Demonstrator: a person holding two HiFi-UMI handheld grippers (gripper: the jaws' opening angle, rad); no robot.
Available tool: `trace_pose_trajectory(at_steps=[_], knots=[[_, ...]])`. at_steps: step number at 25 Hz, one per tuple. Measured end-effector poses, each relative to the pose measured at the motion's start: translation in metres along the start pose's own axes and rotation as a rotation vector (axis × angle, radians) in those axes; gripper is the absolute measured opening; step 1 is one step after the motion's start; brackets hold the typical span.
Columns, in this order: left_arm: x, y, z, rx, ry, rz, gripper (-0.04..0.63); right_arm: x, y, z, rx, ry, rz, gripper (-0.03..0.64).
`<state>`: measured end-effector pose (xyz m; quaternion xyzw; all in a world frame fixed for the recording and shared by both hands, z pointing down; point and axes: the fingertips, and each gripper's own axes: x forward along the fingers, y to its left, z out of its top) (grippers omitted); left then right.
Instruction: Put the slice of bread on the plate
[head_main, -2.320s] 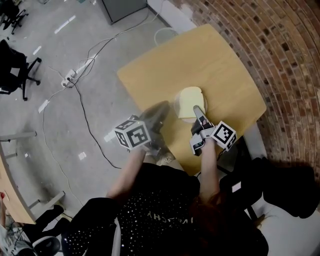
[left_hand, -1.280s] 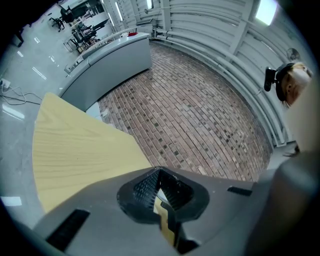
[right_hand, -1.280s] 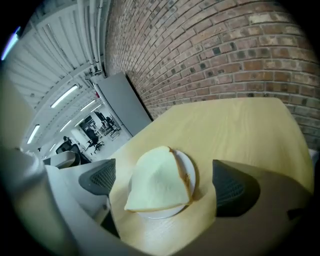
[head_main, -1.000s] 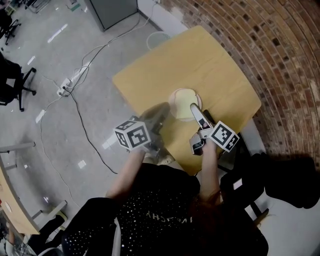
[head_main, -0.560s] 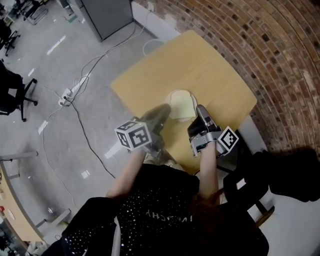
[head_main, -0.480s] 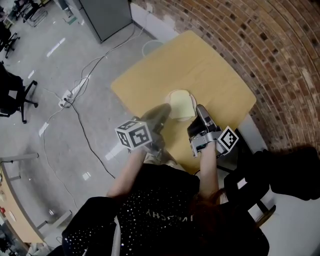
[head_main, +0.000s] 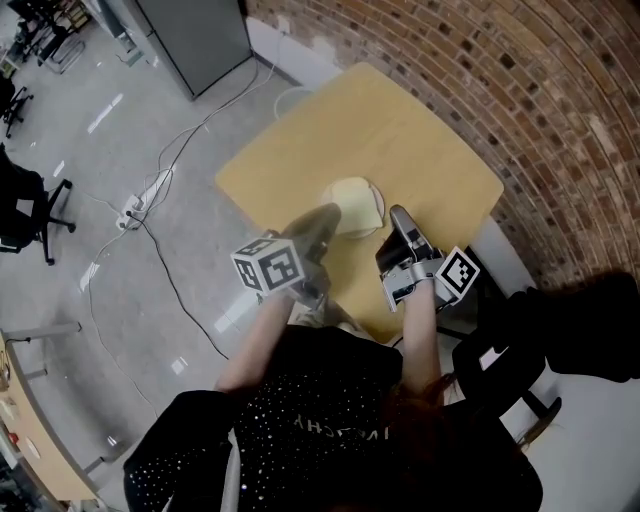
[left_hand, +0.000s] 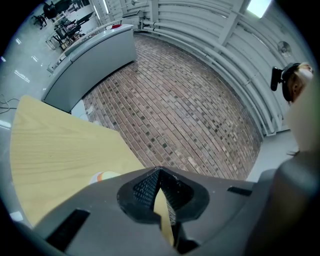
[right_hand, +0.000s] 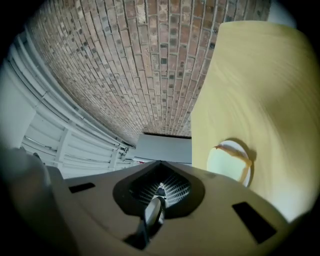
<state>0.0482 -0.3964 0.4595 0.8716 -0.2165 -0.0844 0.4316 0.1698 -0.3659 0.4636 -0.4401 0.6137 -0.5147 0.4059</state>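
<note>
While both grippers hover at the near side of the wooden table (head_main: 400, 130), the slice of bread (head_main: 350, 203) lies flat on the plate (head_main: 380, 212), covering most of it, out in the middle of the tabletop. Right gripper (head_main: 398, 213), and its jaws are pressed tight together with nothing between them; it's rolled onto its side, the tip just short of the plate's rim and clear of the bread. Left gripper (head_main: 328, 212) sits beside the plate's other edge, its jaws meeting at the tip too, and empty as well. Brick wall (head_main: 520, 90) runs behind the table.
</note>
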Motion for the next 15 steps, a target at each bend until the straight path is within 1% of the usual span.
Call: trace_pose_trajectory(at_steps=[5, 15], knots=[[0.002, -0.003, -0.001, -0.019, -0.001, -0.016, 0.011, -0.008, -0.005, 0.001, -0.031, 0.005, -0.042, 0.014], [0.003, 0.005, -0.005, -0.046, 0.007, 0.001, 0.011, -0.009, -0.016, 0.004, -0.025, 0.008, -0.078, 0.014]])
